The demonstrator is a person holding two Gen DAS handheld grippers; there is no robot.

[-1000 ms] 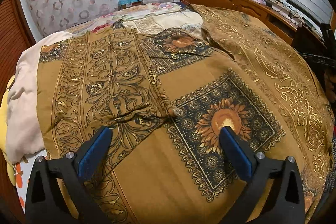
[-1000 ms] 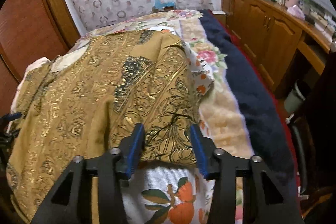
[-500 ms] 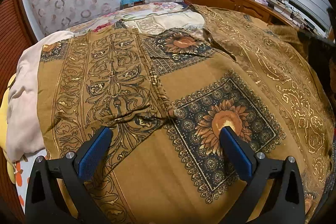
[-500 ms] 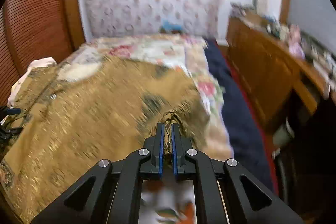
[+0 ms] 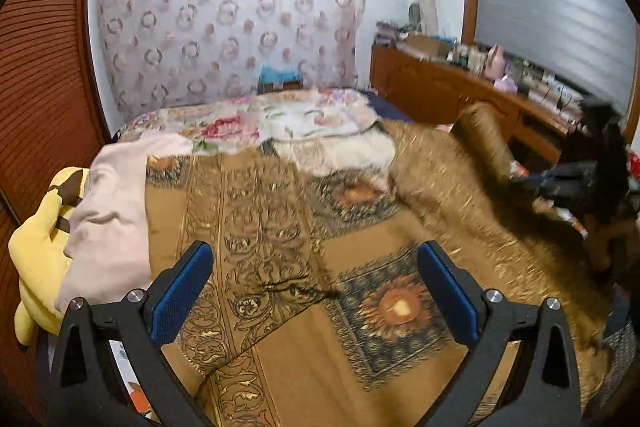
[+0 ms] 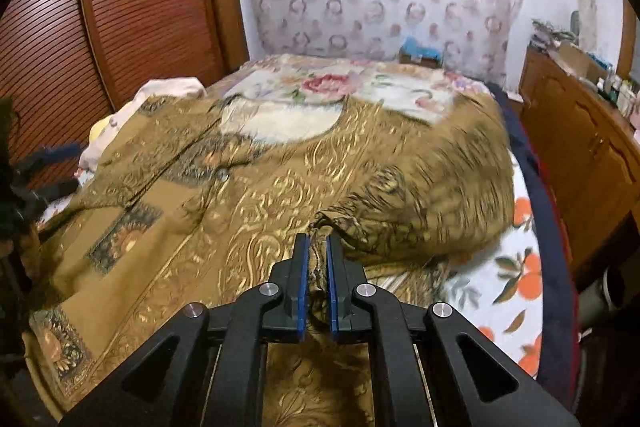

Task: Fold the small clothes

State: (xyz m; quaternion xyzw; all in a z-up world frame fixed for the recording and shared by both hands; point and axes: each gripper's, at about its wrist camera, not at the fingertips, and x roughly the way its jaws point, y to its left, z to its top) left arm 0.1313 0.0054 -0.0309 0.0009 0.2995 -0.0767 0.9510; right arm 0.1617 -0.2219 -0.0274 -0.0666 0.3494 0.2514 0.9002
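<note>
A brown and gold patterned shirt [image 5: 288, 307] with sunflower squares lies spread over the bed. My left gripper [image 5: 316, 279] is open and empty, hovering above its front panel. My right gripper [image 6: 317, 259] is shut on the shirt's right edge [image 6: 320, 259] and holds that part lifted and drawn over the rest of the shirt [image 6: 240, 195]. The right gripper also shows at the right edge of the left wrist view [image 5: 576, 183], with raised cloth beside it.
A pink garment [image 5: 108, 207] and a yellow plush toy [image 5: 36, 247] lie at the bed's left side. The floral bedspread [image 6: 320, 87] runs to the curtained wall. A wooden cabinet [image 6: 580, 155] stands right of the bed, a wooden wardrobe [image 6: 120, 7] to its left.
My right gripper closed on the shirt's right edge and lifted it up and leftward over the shirt. My left gripper stayed open and tilted upward.
</note>
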